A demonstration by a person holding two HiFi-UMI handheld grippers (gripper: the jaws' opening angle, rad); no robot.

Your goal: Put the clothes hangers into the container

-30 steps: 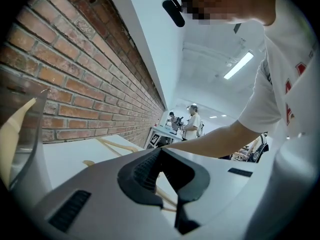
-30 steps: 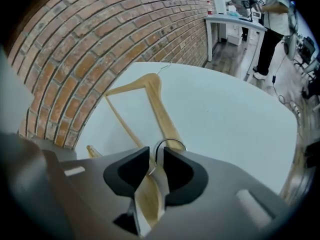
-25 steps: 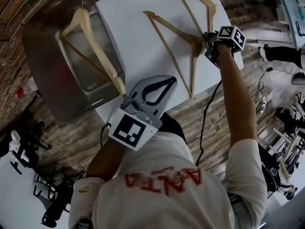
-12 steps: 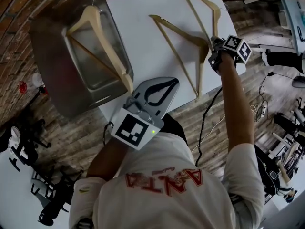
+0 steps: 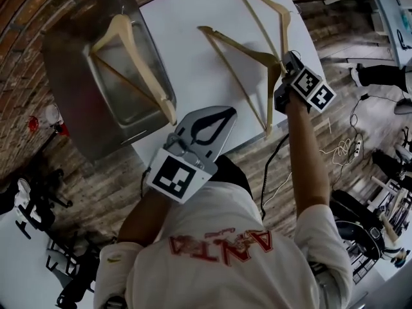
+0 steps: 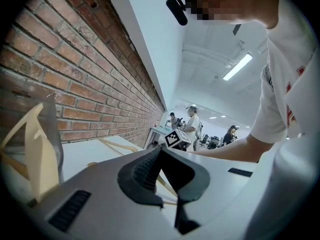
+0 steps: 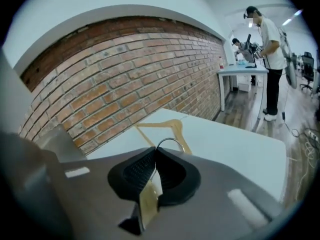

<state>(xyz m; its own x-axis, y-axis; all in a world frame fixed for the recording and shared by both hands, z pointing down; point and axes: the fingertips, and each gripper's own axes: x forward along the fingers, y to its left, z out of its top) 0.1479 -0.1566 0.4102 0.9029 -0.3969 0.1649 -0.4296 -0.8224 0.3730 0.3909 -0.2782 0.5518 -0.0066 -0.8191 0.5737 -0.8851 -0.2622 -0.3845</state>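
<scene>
Steel container (image 5: pixel 64 63) stands beside the white counter's (image 5: pixel 193 24) left edge, a wooden hanger (image 5: pixel 138 69) lying slantwise in it with one end over the near rim, and bare top stretches to its right. The left claw (image 5: pixel 226 113) hangs roughly level over the near edge, clenched on nothing. The right arm reaches out long, its right claw (image 5: pixel 281 63) clenched on the second hanger's (image 5: pixel 248 56) neck by the counter's right edge, a third hanger (image 5: pixel 267 8) lying just beyond.
</scene>
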